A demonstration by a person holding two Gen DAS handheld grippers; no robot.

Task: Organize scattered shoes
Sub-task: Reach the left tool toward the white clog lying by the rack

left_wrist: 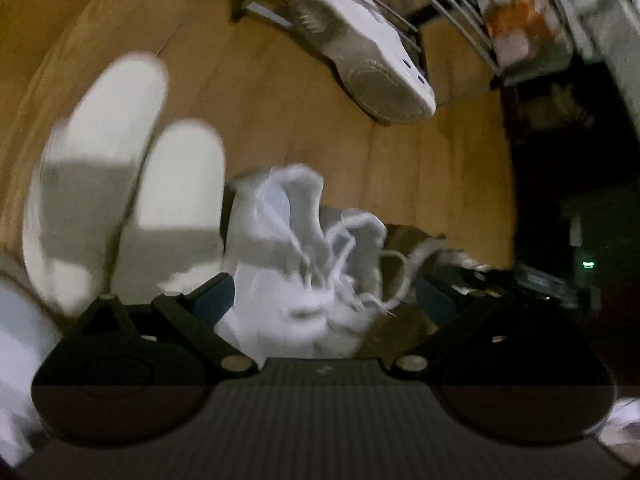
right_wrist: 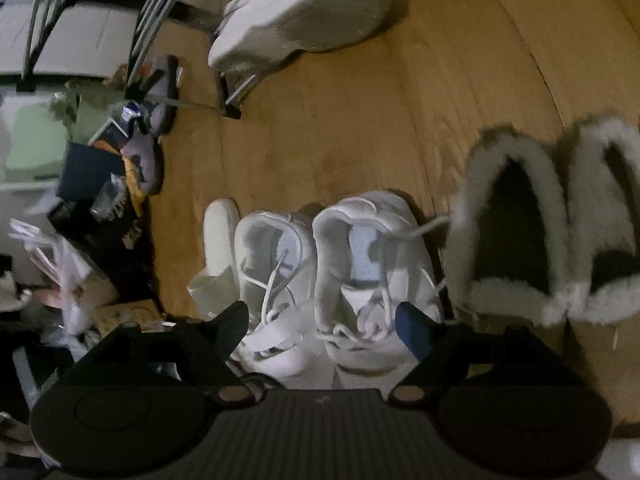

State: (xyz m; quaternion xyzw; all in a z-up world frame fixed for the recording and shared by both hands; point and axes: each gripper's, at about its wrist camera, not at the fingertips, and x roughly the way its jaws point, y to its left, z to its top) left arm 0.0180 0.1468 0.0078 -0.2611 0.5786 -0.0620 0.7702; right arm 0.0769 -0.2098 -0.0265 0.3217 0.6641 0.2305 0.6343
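Observation:
In the right wrist view, a pair of white laced sneakers (right_wrist: 372,264) stands side by side on the wooden floor. My right gripper (right_wrist: 324,324) hangs just above them, open, its pads apart from the shoes. Left of the pair lies a white slipper (right_wrist: 218,236), and to the right are two fur-lined slippers (right_wrist: 516,220). In the left wrist view, the white sneakers (left_wrist: 280,240) show blurred under my left gripper (left_wrist: 324,296), whose jaws stand wide and grip nothing. Two white slippers (left_wrist: 100,168) lie to its left.
A white clog (left_wrist: 368,68) lies on its side against the foot of a metal wire rack (left_wrist: 272,0); the same clog (right_wrist: 300,20) shows in the right wrist view. Bags, boxes and papers (right_wrist: 92,184) crowd the floor at the left. Bare wood floor (right_wrist: 320,140) lies between the sneakers and the rack.

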